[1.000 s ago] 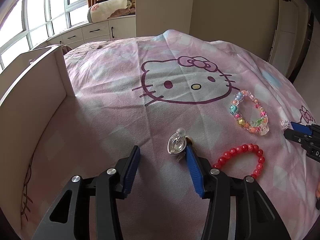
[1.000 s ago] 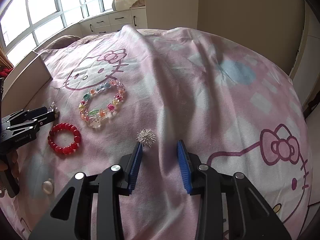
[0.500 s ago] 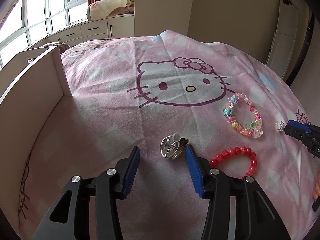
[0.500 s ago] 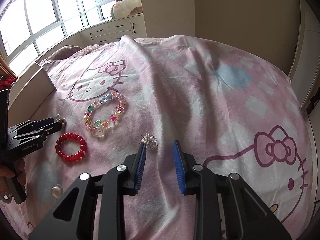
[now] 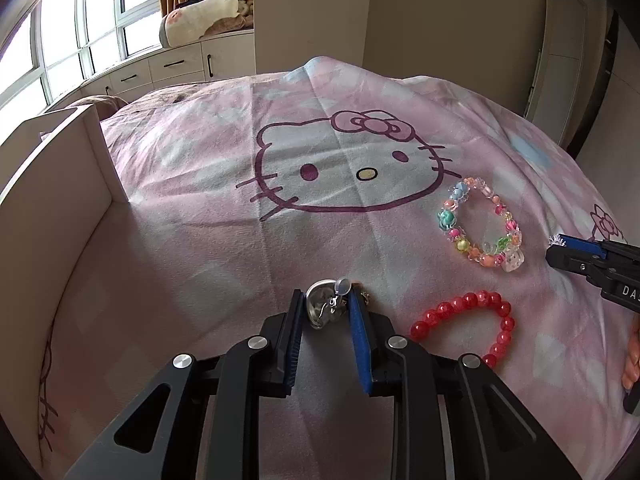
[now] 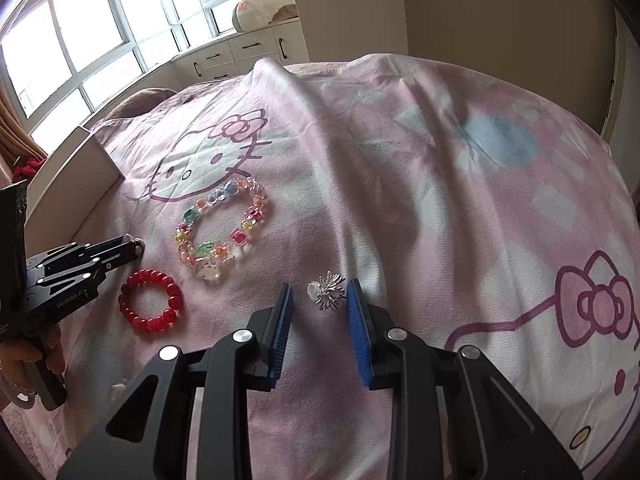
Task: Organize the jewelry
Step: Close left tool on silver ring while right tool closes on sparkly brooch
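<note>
Down on the pink cartoon-cat bedspread (image 5: 224, 240), four pieces of jewelry. Nearest the left gripper (image 5: 325, 312): a silver earring (image 5: 322, 309), a shiny curved shell shape with a small clear bead at its top, sitting between the blue pads (image 5: 357, 332) — jaws closing, both pads right up against the metal, apparently touching it. Just right of that, a red bead bracelet (image 5: 466, 326), glossy round beads in a closed ring, flat on the cloth. Farther back, a multicolour bracelet (image 5: 482, 224) of pastel and clear charms — flowers, hearts, one pale cube-like bead at the near end. Over by the right gripper (image 6: 320, 300): a spiky silver earring (image 6: 330, 296), a starburst of thin metal prongs with a small clear stud beside it, lying on the spread between the open fingers, clear of the left pad, close to the right one, not pinched. Along the left edge, a white box (image 5: 60, 184), low-walled, resting on the bed.
</note>
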{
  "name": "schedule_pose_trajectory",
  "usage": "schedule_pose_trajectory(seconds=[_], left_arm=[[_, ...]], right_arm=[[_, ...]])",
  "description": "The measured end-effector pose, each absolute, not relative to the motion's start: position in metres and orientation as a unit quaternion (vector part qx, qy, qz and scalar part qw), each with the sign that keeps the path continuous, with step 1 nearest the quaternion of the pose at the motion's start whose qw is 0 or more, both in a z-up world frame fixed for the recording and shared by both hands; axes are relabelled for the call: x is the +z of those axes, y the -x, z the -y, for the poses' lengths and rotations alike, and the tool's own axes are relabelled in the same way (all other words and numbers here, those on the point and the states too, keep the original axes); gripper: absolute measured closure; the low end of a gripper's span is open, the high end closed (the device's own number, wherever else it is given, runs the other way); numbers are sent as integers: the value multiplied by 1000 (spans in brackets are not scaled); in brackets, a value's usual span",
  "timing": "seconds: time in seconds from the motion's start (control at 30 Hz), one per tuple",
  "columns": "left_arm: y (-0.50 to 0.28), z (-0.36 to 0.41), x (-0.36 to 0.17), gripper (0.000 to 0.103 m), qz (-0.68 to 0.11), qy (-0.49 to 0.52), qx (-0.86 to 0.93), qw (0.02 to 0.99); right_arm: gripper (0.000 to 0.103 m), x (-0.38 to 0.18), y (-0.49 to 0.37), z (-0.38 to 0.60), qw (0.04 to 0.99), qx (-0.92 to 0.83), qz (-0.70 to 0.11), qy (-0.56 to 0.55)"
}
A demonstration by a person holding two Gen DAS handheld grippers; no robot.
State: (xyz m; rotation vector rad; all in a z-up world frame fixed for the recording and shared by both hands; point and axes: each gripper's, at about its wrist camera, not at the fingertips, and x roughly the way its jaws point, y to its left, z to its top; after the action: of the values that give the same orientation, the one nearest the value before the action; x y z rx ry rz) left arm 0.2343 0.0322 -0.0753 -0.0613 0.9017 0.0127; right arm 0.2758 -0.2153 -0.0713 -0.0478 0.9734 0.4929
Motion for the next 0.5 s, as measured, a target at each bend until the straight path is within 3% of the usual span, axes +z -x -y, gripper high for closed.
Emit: schedule_pose_trajectory(seconds=[0.07, 0.1, 0.5], left_arm=[[-233, -34, -75, 76, -436, 34, 4, 899], [-233, -34, -75, 77, -436, 37, 2, 899], [-202, -47, -51, 77, -424, 61, -3, 904]], right_arm=[[77, -71, -275, 214, 856, 235, -459, 29], [84, -70, -274, 214, 856, 237, -459, 28], [84, -65, -265, 212, 858, 243, -452, 22]])
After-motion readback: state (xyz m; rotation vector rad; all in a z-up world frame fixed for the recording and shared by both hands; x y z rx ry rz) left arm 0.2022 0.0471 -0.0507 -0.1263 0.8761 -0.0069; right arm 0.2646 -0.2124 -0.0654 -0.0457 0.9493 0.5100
